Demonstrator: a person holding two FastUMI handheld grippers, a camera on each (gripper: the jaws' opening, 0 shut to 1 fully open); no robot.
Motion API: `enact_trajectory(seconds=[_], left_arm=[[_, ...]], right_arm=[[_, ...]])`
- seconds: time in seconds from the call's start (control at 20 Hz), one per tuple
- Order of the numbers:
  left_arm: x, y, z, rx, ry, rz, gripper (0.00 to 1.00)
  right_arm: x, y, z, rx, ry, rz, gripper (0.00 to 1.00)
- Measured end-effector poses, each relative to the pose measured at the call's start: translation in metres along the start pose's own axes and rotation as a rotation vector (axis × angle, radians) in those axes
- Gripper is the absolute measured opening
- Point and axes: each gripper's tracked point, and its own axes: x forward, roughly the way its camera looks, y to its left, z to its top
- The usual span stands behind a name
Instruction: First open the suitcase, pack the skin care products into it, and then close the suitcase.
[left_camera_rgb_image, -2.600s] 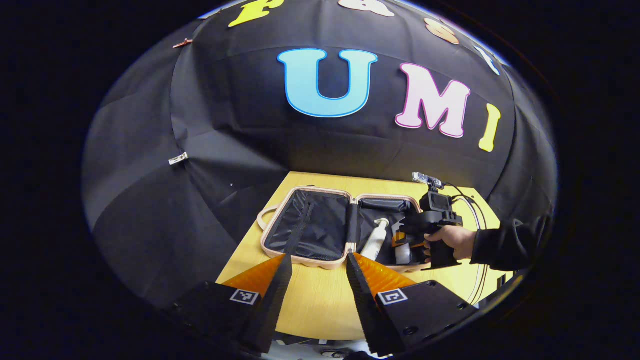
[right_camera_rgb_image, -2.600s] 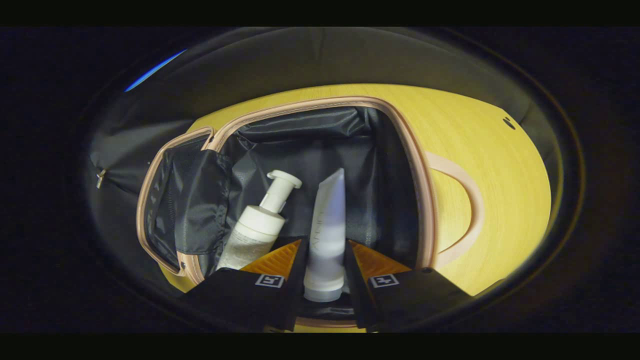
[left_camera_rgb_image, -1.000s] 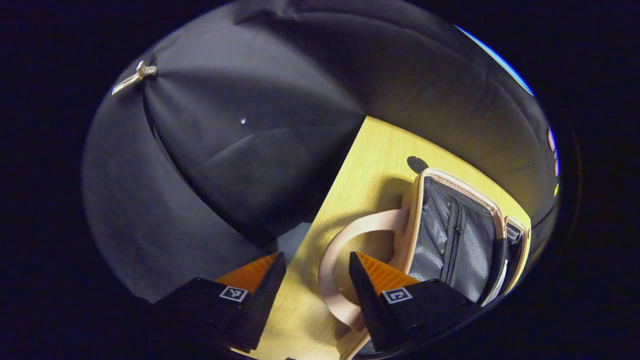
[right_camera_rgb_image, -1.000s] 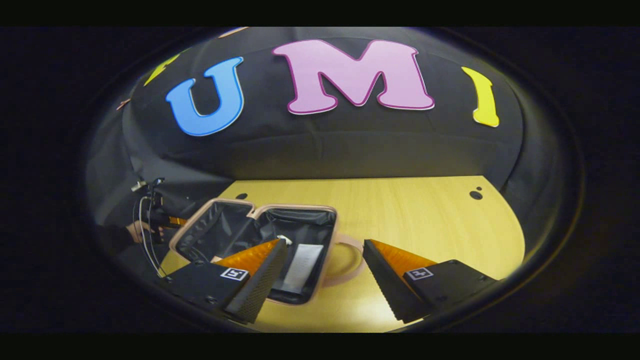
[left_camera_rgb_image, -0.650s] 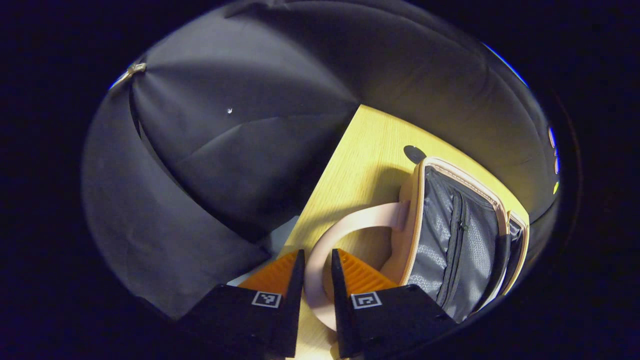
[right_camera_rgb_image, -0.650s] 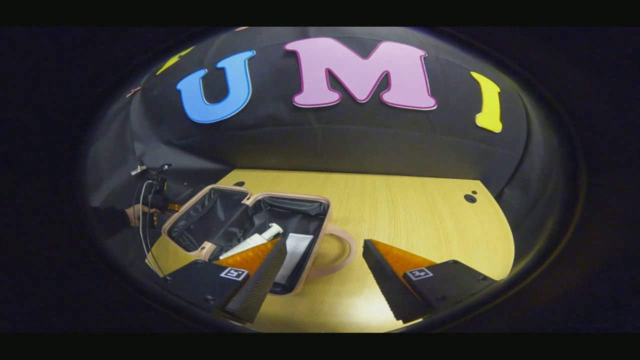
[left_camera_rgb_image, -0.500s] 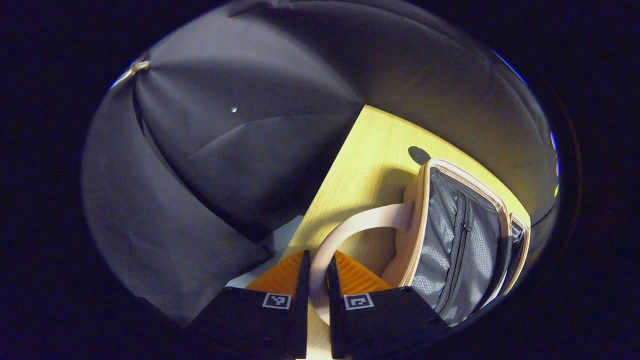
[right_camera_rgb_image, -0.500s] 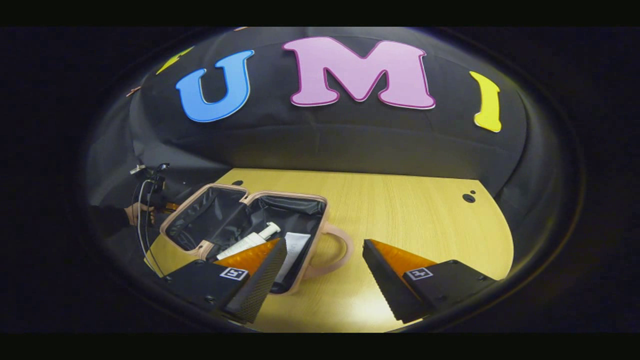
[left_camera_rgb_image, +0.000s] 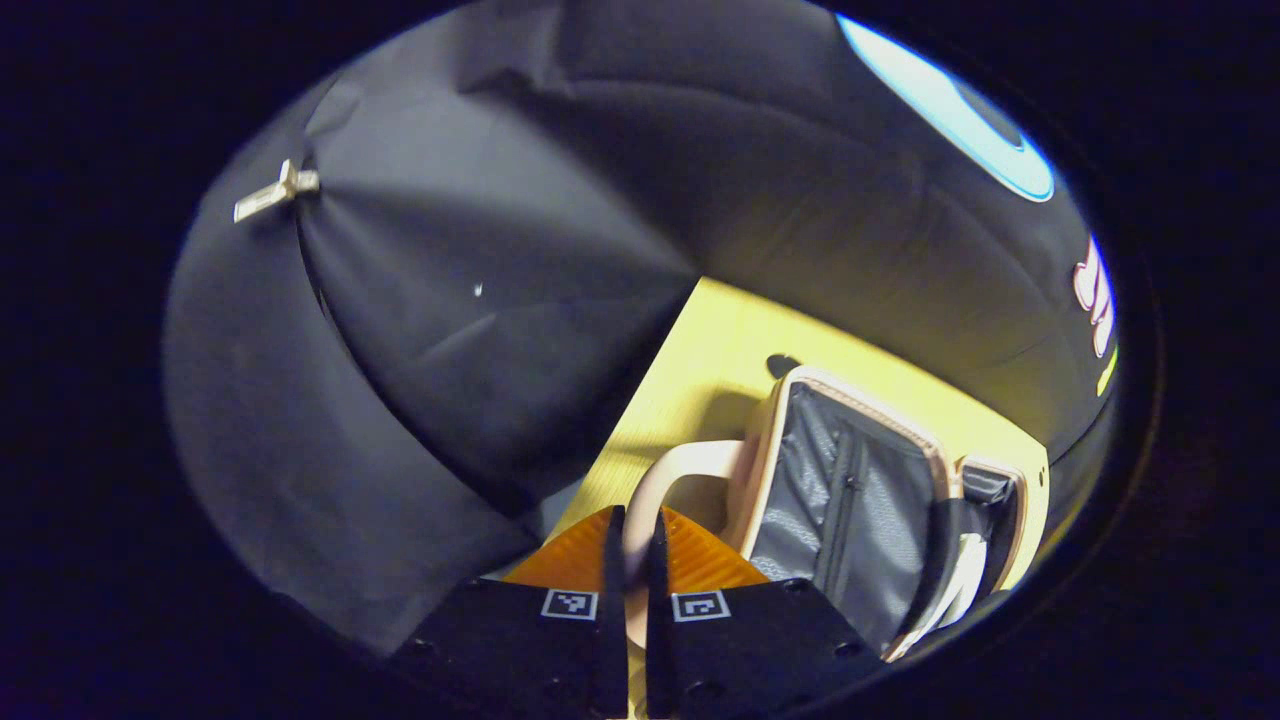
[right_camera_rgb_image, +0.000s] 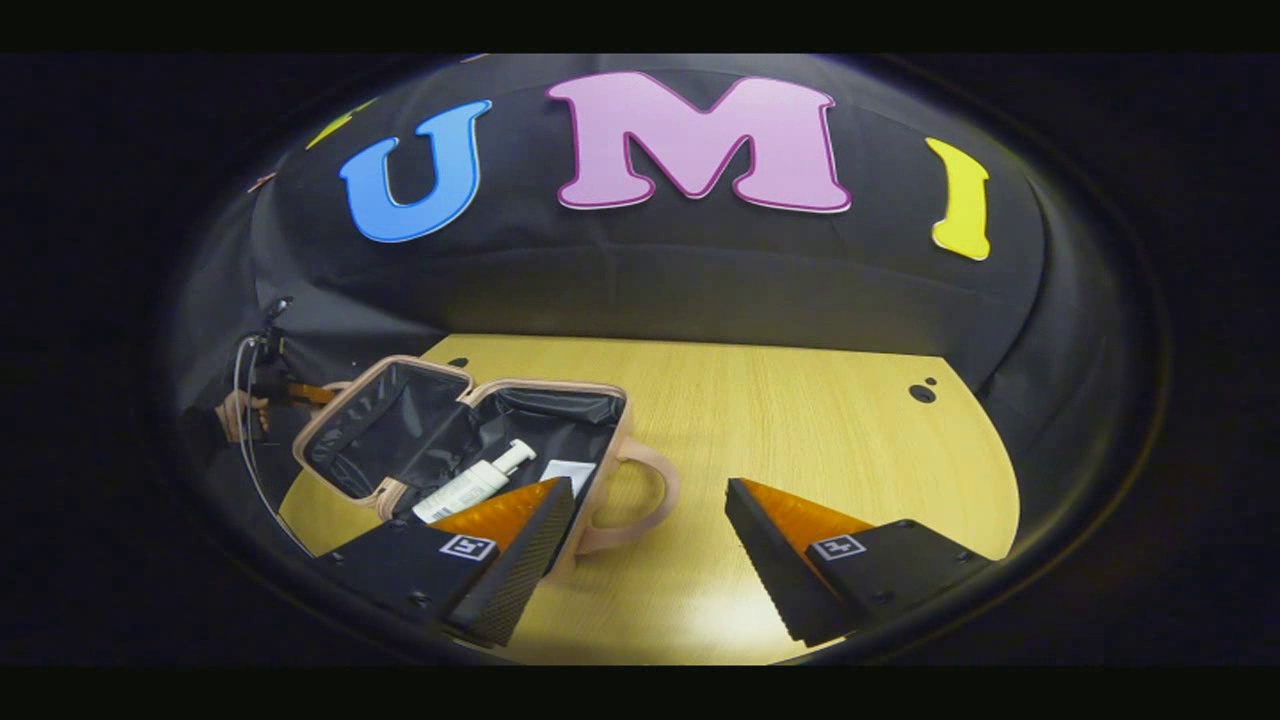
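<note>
In the left gripper view, the left gripper (left_camera_rgb_image: 632, 560) has its two fingers drawn in to a narrow slit, both pressing on the pale pink looped handle (left_camera_rgb_image: 668, 478) of the small pink hard-shell suitcase (left_camera_rgb_image: 762, 450). The handle arcs up from between the fingers and joins the case's lid half just ahead and to the right of them. That lid half stands tilted, its grey lining (left_camera_rgb_image: 845, 510) with a zip running down it facing the camera. Beyond it, further right of the fingers, a sliver of the other half shows. The yellow wooden table (left_camera_rgb_image: 715, 345) runs ahead of the fingertips.

The right gripper view takes in the whole open case (right_camera_rgb_image: 460, 435) from further off: it lies ahead and to the left of the left-hand finger, both halves lined in dark fabric. In the half nearer that finger lie a white pump bottle (right_camera_rgb_image: 470, 485) and a white flat tube (right_camera_rgb_image: 567, 474), the tube partly hidden behind the fingertip. A second pink handle (right_camera_rgb_image: 630, 500) sticks out into the gap between the fingers. The right gripper (right_camera_rgb_image: 648, 520) is spread wide, holding nothing, over bare table (right_camera_rgb_image: 800, 420). At the far left, past the case, a hand (right_camera_rgb_image: 232, 414) grips the other gripper.
</note>
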Motion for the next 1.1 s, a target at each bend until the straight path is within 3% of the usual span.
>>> enact_trajectory(seconds=[0.2, 0.35, 0.6, 0.7, 0.8, 0.95, 1.1], left_arm=[[-0.085, -0.051, 0.053, 0.010, -0.162, -0.093, 0.10], [-0.161, -0.157, 0.073, 0.088, -0.248, -0.224, 0.09], [-0.211, -0.302, 0.048, 0.102, -0.294, -0.421, 0.10], [-0.209, -0.341, 0.026, 0.091, -0.284, -0.482, 0.10], [-0.203, -0.419, -0.028, 0.057, -0.212, -0.639, 0.10], [-0.164, -0.464, -0.086, 0.075, -0.148, -0.677, 0.10], [-0.133, -0.488, -0.141, 0.175, -0.081, -0.668, 0.10]], right_arm=[[-0.010, -0.007, 0.003, 0.004, -0.004, -0.004, 0.98], [-0.022, -0.019, 0.000, 0.037, -0.024, -0.016, 0.98], [-0.039, -0.065, -0.001, 0.083, -0.043, -0.057, 0.98], [-0.044, -0.081, -0.001, 0.099, -0.051, -0.072, 0.98], [-0.049, -0.104, -0.008, 0.124, -0.041, -0.087, 0.98], [-0.050, -0.120, -0.015, 0.097, -0.021, -0.085, 0.98], [-0.046, -0.130, -0.023, 0.077, 0.002, -0.076, 0.98]])
